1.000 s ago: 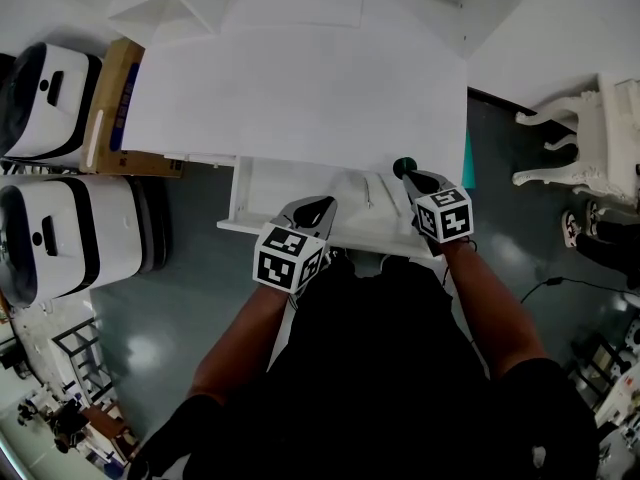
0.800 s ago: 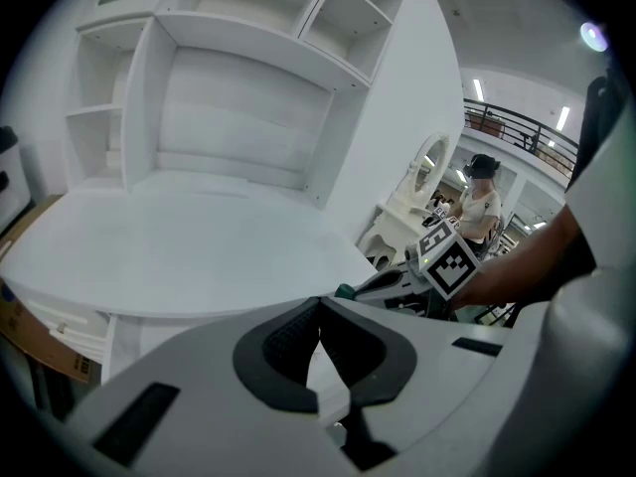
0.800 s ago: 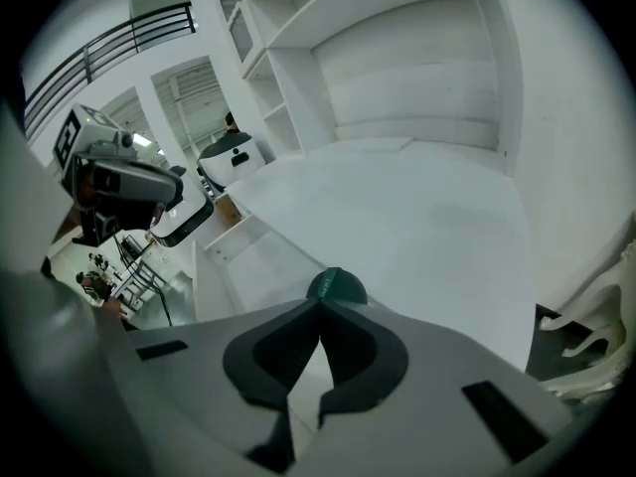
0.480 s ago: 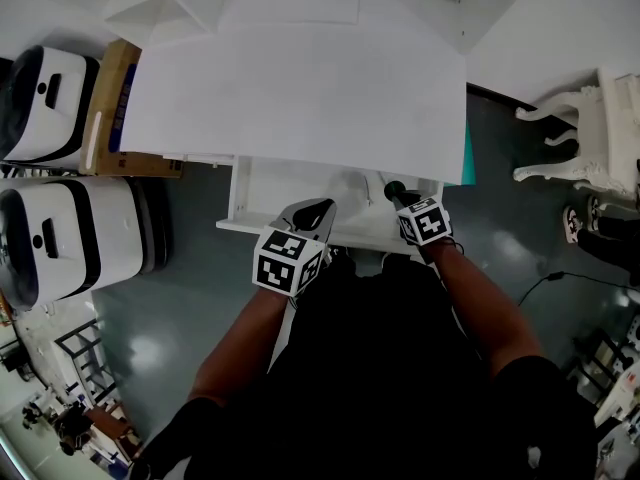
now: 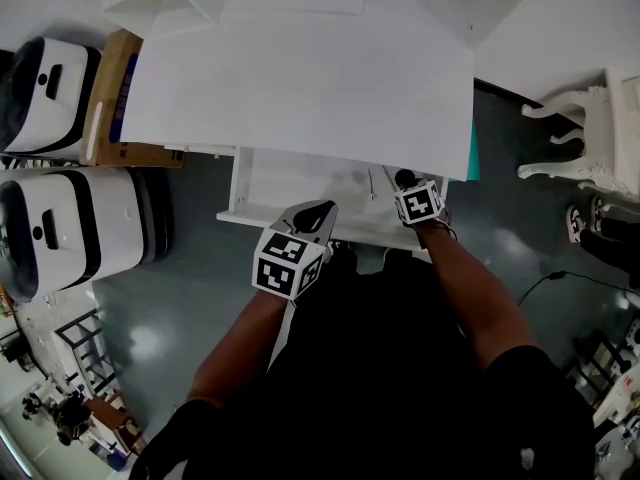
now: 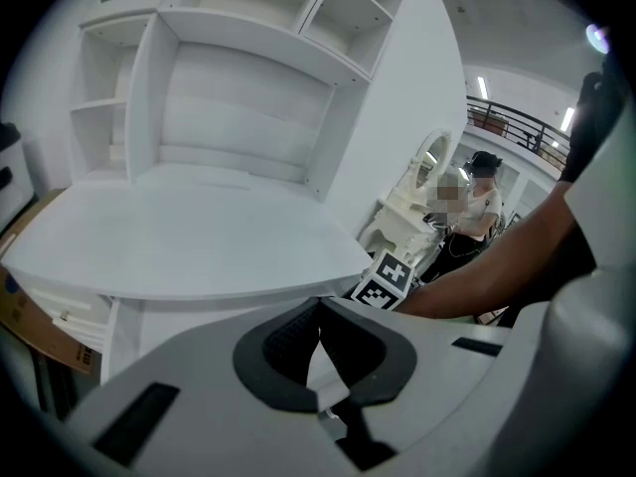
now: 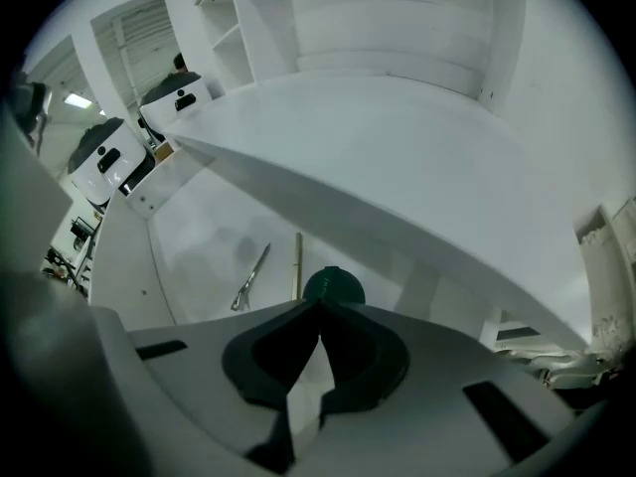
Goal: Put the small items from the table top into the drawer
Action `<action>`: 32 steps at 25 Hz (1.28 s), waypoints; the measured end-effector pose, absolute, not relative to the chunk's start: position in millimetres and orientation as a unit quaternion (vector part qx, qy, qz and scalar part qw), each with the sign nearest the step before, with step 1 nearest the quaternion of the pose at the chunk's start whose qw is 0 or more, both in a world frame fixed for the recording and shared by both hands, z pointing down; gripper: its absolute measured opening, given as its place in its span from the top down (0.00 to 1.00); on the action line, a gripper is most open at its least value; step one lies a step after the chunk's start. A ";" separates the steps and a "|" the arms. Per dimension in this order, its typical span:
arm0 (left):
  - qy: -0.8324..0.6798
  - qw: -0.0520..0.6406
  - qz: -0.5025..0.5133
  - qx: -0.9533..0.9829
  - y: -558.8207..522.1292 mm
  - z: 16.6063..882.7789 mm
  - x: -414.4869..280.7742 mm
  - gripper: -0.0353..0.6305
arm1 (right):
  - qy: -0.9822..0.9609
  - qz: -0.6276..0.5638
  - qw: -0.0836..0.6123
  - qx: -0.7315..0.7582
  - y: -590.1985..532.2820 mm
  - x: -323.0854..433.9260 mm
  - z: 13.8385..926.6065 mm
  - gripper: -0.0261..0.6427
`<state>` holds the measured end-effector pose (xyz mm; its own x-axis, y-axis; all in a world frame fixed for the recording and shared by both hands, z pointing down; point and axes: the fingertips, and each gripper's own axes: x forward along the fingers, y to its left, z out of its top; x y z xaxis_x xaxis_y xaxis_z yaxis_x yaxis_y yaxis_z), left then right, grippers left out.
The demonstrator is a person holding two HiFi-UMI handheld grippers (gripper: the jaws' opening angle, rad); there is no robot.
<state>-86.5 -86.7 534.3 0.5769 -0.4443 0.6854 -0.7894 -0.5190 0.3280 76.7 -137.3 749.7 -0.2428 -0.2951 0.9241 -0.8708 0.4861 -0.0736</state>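
My right gripper [image 5: 409,187] [image 7: 320,306] is shut on a small dark green round item [image 5: 403,177] [image 7: 334,285]. It holds the item over the right end of the open white drawer [image 5: 243,190], just under the table top's front edge. In the drawer lie a metal tweezer-like tool [image 7: 251,276] and a thin wooden stick [image 7: 297,264]. My left gripper [image 5: 316,210] [image 6: 318,306] hangs at the drawer's front rail, shut with nothing in it. The white table top [image 5: 300,78] shows no items on it.
Two white and black machines [image 5: 45,88] [image 5: 70,230] and a cardboard box [image 5: 108,103] stand left of the table. A white ornate chair [image 5: 590,138] is at the right. White shelves [image 6: 248,78] rise behind the table. A person [image 6: 477,207] stands far off.
My right gripper has carried the green item lower and closer in, from beside the table's edge to just under it over the drawer. The left gripper has hardly moved.
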 end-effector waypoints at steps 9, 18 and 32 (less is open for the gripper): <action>-0.372 0.322 0.274 0.827 -81.1 536.8 -87.3 0.93 | -0.714 0.311 0.473 0.413 -139.7 77.8 755.5 0.91; -0.360 0.315 0.270 0.835 -82.5 533.8 -82.1 0.93 | -0.714 0.326 0.454 0.422 -134.9 81.9 743.7 0.87; -0.343 0.293 0.261 0.854 -91.1 523.9 -86.6 0.93 | -0.742 0.346 0.360 0.448 -125.3 72.2 676.9 0.87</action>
